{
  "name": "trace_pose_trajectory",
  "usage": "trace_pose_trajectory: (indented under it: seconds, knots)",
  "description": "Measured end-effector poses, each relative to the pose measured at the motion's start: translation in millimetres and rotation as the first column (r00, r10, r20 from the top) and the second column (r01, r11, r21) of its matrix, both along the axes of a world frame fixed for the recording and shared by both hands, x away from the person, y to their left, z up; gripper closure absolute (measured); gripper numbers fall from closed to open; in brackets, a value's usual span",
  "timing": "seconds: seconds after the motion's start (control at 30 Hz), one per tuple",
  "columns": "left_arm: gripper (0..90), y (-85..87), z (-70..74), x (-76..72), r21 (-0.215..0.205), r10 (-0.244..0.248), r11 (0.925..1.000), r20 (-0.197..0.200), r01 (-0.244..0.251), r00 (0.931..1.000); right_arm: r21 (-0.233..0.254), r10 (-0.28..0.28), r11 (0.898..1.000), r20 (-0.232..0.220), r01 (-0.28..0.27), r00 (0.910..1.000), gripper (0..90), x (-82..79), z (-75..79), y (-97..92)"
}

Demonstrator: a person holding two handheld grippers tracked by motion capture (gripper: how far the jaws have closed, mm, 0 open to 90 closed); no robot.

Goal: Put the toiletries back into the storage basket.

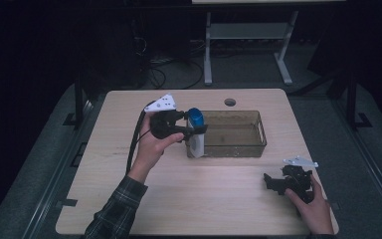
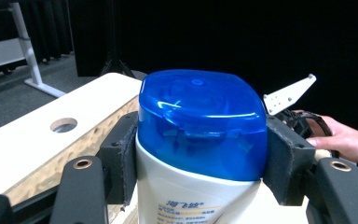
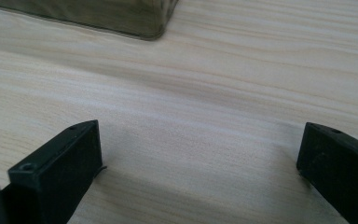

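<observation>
item 1, near right corner of the table (image 1: 214,199): right gripper (image 1: 274,183), held in a hand resting on the wood, jaws wide apart with nothing but bare tabletop between them; idle.

item 2, middle of the table, left of centre: left gripper (image 1: 195,133), held clear of the surface in the person's left hand (image 1: 151,144), jaws clamped on a white shampoo bottle (image 1: 196,142) just at and below its blue flip cap (image 2: 200,123). the pads (image 2: 128,158) press on both sides of the neck. the bottle stands roughly upright, at the left end wall of the bin; whether its base has cleared the rim or hangs just outside it cannot be told from the high view.

item 3, centre of the table toward the far edge: clear brown plastic bin (image 1: 258,144), long side running left to right, apparently empty.

item 4, far edge: round cable hole (image 1: 230,102) in the tabletop.

step in hand, as judged: carrying the bottle to the bin. next move calls for shifting it rightward over the bin's open floor, lowering until the base rests, then spreading the jaws. the grip sits high, so the body may swing; a slow, level descent suits.
</observation>
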State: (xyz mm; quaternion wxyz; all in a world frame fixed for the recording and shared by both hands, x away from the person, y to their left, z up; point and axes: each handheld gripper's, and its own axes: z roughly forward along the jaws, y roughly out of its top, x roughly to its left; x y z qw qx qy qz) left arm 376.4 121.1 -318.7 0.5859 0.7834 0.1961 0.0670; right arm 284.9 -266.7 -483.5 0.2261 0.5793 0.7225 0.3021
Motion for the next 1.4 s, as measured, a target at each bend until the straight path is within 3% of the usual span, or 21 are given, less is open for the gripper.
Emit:
trace_pose_trajectory:
  seconds: [0.27, 0.43, 0.73, 1.4]
  knots:
    - [36.9, -1.7, 2.6, 12.1, 0.000, 0.022, 0.9998, 0.004, -0.022, 0.9998, -0.001, 0.000, 1.000, -0.001, 0.000, 1.0000, 0.0, 0.0, 0.1, 0.0]
    - [36.9, -2.9, 1.6, 19.3, 0.005, 0.059, 0.9982, 0.024, -0.060, 0.9979, -0.001, 0.000, 1.000, -0.001, 0.000, 1.0000, 0.0, 0.0, 0.1, 0.0]
    - [36.9, -4.1, -10.0, 33.2, 0.015, 0.122, 0.9924, 0.028, -0.122, 0.9921, 0.000, -0.001, 1.000, 0.000, 0.001, 1.0000, 0.0, 0.0, -0.1, 0.0]
    - [36.9, -2.3, -33.3, 44.0, 0.038, 0.130, 0.9909, -0.007, -0.129, 0.9915, 0.000, -0.001, 1.000, 0.000, 0.001, 1.0000, 0.0, 0.1, -0.1, 0.0]
